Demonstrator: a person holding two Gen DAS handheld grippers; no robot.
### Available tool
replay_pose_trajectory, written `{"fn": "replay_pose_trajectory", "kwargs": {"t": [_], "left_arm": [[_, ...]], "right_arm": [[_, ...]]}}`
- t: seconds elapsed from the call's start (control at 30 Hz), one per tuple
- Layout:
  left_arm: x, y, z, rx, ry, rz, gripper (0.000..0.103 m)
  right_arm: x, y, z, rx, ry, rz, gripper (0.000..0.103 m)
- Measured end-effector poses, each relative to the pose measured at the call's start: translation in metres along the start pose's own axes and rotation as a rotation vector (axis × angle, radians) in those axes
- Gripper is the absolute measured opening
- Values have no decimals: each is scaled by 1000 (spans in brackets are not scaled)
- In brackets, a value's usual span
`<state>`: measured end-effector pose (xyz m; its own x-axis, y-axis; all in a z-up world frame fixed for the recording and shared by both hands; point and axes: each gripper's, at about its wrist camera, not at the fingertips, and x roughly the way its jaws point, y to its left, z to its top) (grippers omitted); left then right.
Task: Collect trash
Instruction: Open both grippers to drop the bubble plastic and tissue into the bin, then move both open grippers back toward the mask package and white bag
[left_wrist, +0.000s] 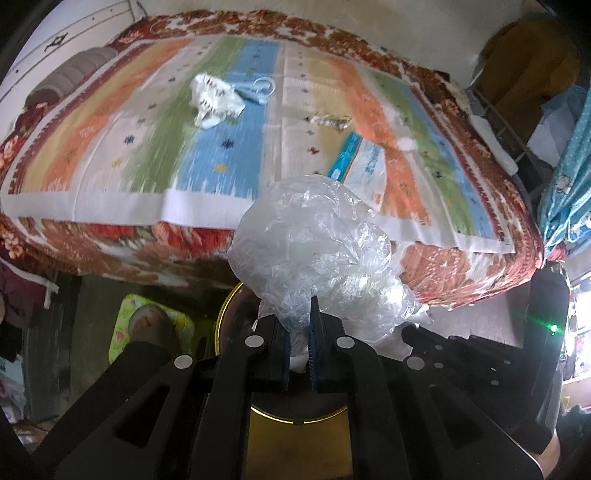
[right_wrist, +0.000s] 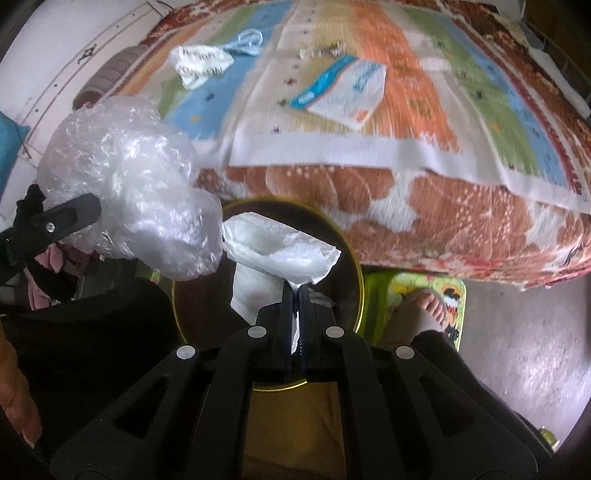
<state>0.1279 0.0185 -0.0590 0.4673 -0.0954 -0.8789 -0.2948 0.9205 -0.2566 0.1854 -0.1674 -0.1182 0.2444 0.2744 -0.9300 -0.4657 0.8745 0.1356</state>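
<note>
The crumpled clear plastic bag (left_wrist: 314, 243) is judged to be almost weightless, soft and slippery, so it is best taken by a gathered, bunched part, as it is now: the jaws of the left gripper (left_wrist: 300, 332) are closed on its twisted lower end, and the bag balloons above them, hanging over the round dark bin with the brass-coloured rim (right_wrist: 360, 266). The white crumpled paper tissue (right_wrist: 280, 251) is judged equally light and limp but less slippery, liable to tear if tugged; it is pinched by one edge between the closed jaws of the right gripper (right_wrist: 294, 295), directly above the bin's mouth. The bag looks glossy, wrinkled and translucent; the tissue is matte and folded over. More litter is left on the striped bedspread (left_wrist: 147, 155): a white printed crumpled wrapper (left_wrist: 214, 99) and a flat blue-and-white plastic packet (left_wrist: 360, 162), well apart from each other.
</note>
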Motion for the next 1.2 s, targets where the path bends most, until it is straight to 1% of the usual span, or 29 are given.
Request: {"fn": "replay_pose_trajectory", "kwargs": {"t": [0.13, 0.3, 0.47, 0.5, 0.53, 0.57, 0.6, 0.67, 0.7, 0.77, 0.93, 1.07, 1.1, 1.2], "left_arm": [[12, 5, 0, -33, 44, 13, 7], [25, 5, -1, -38, 80, 41, 7], [35, 4, -1, -45, 112, 44, 8], [35, 3, -1, -42, 115, 41, 10], [36, 1, 0, -40, 119, 29, 11], [36, 1, 0, -42, 120, 18, 15], [36, 0, 0, -42, 121, 12, 21], [37, -1, 0, -41, 122, 0, 26], [37, -1, 0, -42, 124, -8, 27], [35, 0, 1, -51, 124, -25, 31], [28, 5, 9, -84, 92, -53, 36], [21, 11, 18, -117, 61, -67, 49], [19, 13, 20, -122, 50, -64, 54], [10, 18, 31, -139, 8, -51, 63]], "right_arm": [[8, -1, -1, 14, 25, 4, 2], [16, -6, 1, 44, 53, 10, 3], [25, -12, 2, 82, 82, 21, 7], [26, -12, 2, 86, 83, 28, 16], [26, -13, 2, 90, 83, 34, 30], [26, -13, 3, 97, 77, 42, 35], [26, -13, 3, 98, 74, 43, 37], [25, -13, 4, 99, 72, 45, 39], [25, -13, 5, 103, 71, 47, 42], [23, -13, 6, 105, 63, 48, 43], [16, -16, 12, 117, 27, 58, 48], [5, -16, 19, 110, -26, 73, 56], [1, -15, 22, 102, -44, 77, 58], [-8, -15, 31, 86, -83, 84, 65]]}}
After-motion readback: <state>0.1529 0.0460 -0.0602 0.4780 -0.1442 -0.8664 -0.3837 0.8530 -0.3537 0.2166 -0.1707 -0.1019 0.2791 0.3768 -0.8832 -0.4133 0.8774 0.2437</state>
